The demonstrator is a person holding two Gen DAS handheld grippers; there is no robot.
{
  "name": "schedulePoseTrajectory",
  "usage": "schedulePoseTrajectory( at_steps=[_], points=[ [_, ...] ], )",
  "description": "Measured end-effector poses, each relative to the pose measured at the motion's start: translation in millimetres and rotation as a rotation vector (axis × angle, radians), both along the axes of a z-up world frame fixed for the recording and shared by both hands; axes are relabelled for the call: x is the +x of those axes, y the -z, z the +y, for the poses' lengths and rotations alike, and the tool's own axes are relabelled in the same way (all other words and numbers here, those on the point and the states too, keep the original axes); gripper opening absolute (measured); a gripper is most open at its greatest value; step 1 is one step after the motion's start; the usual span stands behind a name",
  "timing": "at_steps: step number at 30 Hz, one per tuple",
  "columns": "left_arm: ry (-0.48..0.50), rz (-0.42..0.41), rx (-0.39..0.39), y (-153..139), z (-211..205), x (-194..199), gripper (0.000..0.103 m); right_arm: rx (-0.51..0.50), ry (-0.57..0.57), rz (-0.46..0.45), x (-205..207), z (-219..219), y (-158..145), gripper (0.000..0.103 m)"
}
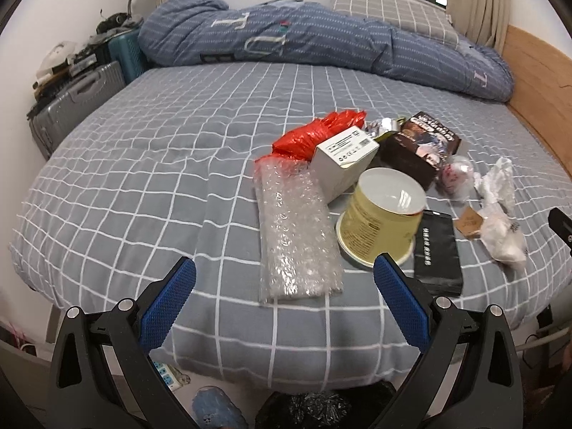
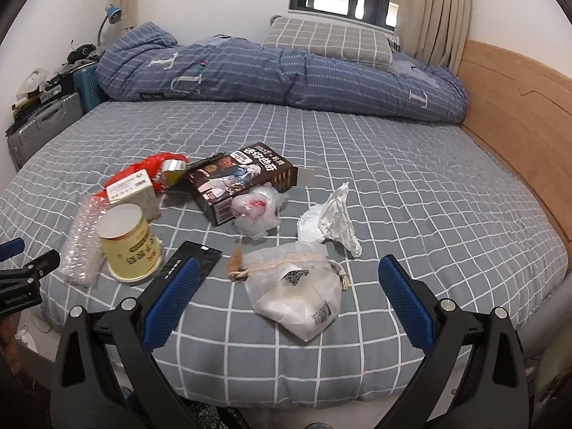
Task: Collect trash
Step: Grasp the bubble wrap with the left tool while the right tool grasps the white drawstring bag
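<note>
Both grippers hover over the near edge of a bed w/ a grey white-checked sheet (image 2: 411,193), neither touching anything. Left gripper (image 1: 284,271): blue-padded jaws wide apart, empty, w/ the flat clear bubble-wrap sheet (image 1: 293,236) lying on the sheet between them in view. Right gripper (image 2: 287,271): jaws also wide apart, empty, framing a translucent white drawstring pouch w/ a barcode sticker (image 2: 300,293).

Trash sits in a loose cluster on the near half of the bed. An upside-down pale-yellow paper cup (image 1: 382,214) stands just right of the bubble wrap, its rim resting partly on a flat black foil pouch (image 1: 436,254). Behind it a white cardboard box (image 1: 343,161) leans on a crumpled red plastic bag (image 1: 318,132). A dark brown printed carton (image 2: 243,178) lies on its side, touching a scrunched clear plastic bag w/ red marks (image 2: 255,211). A crumpled white tissue (image 2: 332,221) lies a bit apart to the right, beyond the drawstring pouch.

A rolled blue duvet (image 2: 286,68) and checked pillow (image 2: 329,39) lie along the far side, well apart from the trash.
</note>
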State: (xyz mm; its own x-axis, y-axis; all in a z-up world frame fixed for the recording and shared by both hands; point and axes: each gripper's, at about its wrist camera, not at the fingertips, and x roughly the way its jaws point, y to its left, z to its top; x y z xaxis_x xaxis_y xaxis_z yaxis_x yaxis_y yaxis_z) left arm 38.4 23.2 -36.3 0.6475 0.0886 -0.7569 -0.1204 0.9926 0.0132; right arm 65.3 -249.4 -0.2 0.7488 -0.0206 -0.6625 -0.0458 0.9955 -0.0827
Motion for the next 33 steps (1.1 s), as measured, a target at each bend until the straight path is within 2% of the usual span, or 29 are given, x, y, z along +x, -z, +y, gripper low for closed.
schedulePoseTrajectory(
  at_steps=[5,11,17,24,29,31,33],
  points=[
    [-0.019,0.021,0.004,10.3,5.9,20.3,0.097,0.001,0.019,0.036,14.1,-5.7,18.1,0.096],
    [-0.024,0.049,0.03,23.5,10.2,44.4,0.096,-0.02,0.033,0.095,32.9,-10.6,53.6,0.094],
    [-0.022,0.078,0.016,39.6,11.7,58.7,0.094,0.012,0.037,0.145,45.1,-13.3,74.8,0.086],
    [-0.03,0.109,0.002,54.8,15.4,70.6,0.089,0.079,0.041,0.201,52.3,-20.2,89.9,0.07],
    [-0.013,0.128,-0.01,63.0,13.4,73.5,0.076,0.077,0.048,0.211,54.8,-19.4,93.8,0.059],
    [0.004,0.123,-0.025,64.0,11.6,74.0,0.065,0.074,0.045,0.22,55.5,-18.2,95.9,0.055],
    [0.009,0.12,-0.034,65.8,11.6,73.7,0.058,0.058,0.043,0.223,55.6,-15.7,97.4,0.053]
  ],
)
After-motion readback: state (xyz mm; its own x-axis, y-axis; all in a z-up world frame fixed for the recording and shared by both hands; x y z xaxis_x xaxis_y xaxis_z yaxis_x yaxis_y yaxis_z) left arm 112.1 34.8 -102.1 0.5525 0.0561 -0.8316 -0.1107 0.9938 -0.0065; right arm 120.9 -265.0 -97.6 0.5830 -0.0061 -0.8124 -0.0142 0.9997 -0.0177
